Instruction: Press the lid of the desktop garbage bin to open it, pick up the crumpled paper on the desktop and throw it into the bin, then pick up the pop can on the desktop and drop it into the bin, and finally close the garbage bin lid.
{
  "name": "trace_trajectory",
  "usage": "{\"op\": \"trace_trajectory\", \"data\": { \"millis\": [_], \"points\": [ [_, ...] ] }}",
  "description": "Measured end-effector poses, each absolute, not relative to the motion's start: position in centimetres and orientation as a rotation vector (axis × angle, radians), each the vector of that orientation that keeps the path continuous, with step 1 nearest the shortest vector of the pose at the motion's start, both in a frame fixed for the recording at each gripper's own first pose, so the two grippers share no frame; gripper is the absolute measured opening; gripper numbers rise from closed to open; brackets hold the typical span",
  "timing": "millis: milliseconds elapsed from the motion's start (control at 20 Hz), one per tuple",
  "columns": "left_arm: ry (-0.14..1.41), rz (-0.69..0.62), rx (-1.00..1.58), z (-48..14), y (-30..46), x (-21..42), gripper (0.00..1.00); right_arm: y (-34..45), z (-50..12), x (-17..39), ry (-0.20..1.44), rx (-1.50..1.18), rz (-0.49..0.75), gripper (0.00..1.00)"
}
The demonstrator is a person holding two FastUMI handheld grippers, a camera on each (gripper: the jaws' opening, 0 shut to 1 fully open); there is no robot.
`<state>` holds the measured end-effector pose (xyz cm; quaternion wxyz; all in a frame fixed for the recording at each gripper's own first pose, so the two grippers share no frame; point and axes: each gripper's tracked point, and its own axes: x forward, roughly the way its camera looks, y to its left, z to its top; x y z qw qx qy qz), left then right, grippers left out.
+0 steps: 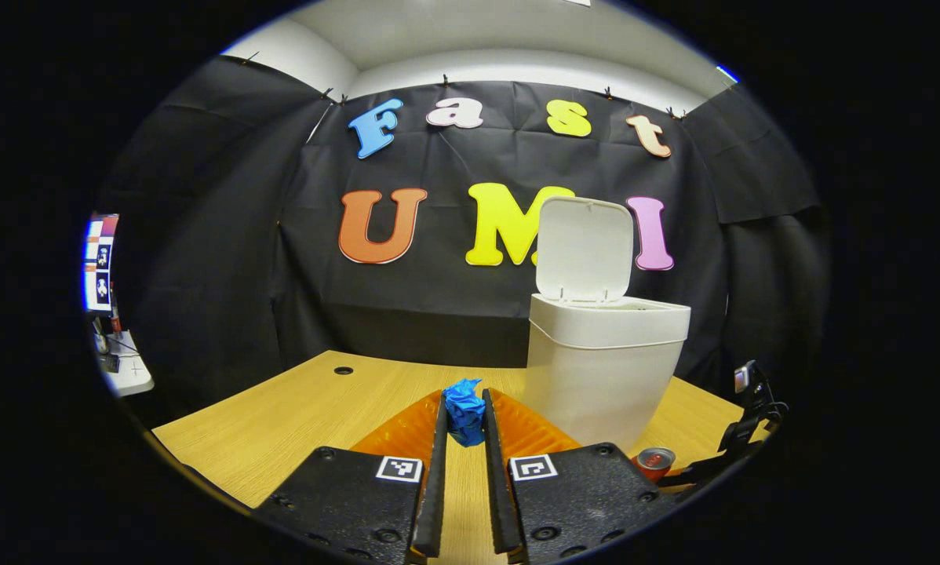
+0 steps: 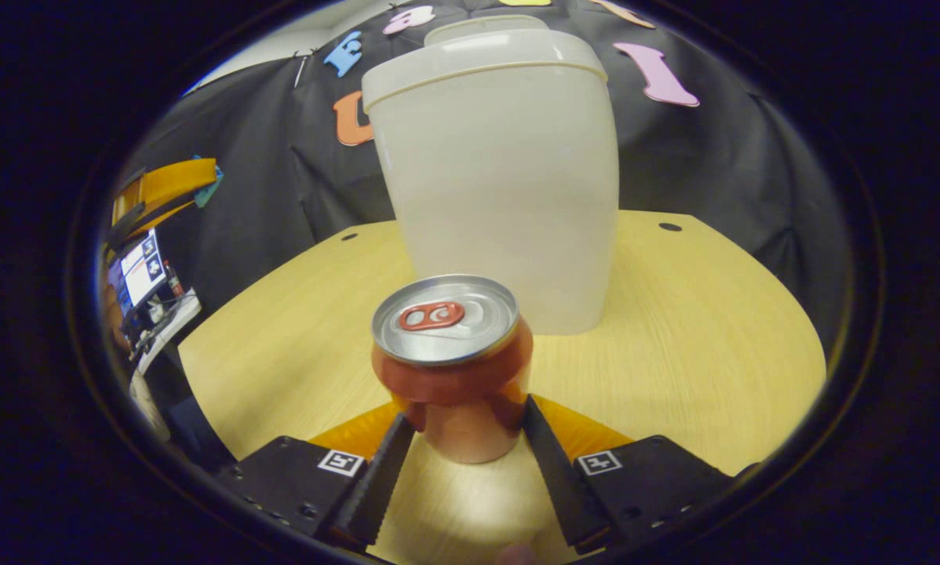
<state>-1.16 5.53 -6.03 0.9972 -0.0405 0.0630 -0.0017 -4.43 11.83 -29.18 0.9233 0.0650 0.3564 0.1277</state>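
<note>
- No brand or readable writing on the red pop can with a silver top and red pull tab (image 2: 453, 365); square black-and-white coded markers on the bodies of both grippers.
- White plastic desktop garbage bin with a rounded body (image 1: 605, 369), standing ahead and to the right of the left gripper (image 1: 464, 424) on the light wood-grain desktop (image 1: 282, 424).
- Flat white hinged lid (image 1: 584, 249) raised upright at the back of the bin, leaving the top open; inside of the bin hidden from both views.
- Crumpled blue paper ball (image 1: 464, 410) pinched at the fingertips of the left gripper, jaws narrowed onto it from both sides, held above the desktop, left of the bin and below its rim.
- Pop can standing upright on the desktop, right between the fingers of the right gripper (image 2: 468, 428), directly in front of the bin.
- Right gripper's jaws set about as wide as the can, each finger at or against a side of the can's lower body; firm pressing cannot be told.
- In the left gripper view, the can's top low to the right, beside the bin's base, with the right gripper beyond it.
</note>
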Motion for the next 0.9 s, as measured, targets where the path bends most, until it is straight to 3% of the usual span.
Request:
{"op": "trace_trajectory", "data": {
  "millis": [350,700,750,900],
  "points": [
    [0.096,-0.043,-0.071,-3.8,3.4,-0.2,0.27,11.1,-25.7,-5.1,0.63,0.159,0.322,0.81],
    [0.06,-0.071,-0.074,-0.2,1.5,2.2,0.26,8.7,-23.2,-4.7,0.553,0.13,0.31,0.79],
    [0.054,-0.077,-0.075,0.4,1.2,2.6,0.3,8.4,-23.0,-4.7,0.542,0.119,0.303,0.79],
    [0.014,-0.103,-0.085,2.9,-0.1,3.7,0.27,7.7,-21.8,-4.7,0.518,0.114,0.301,0.79]
  ]
}}
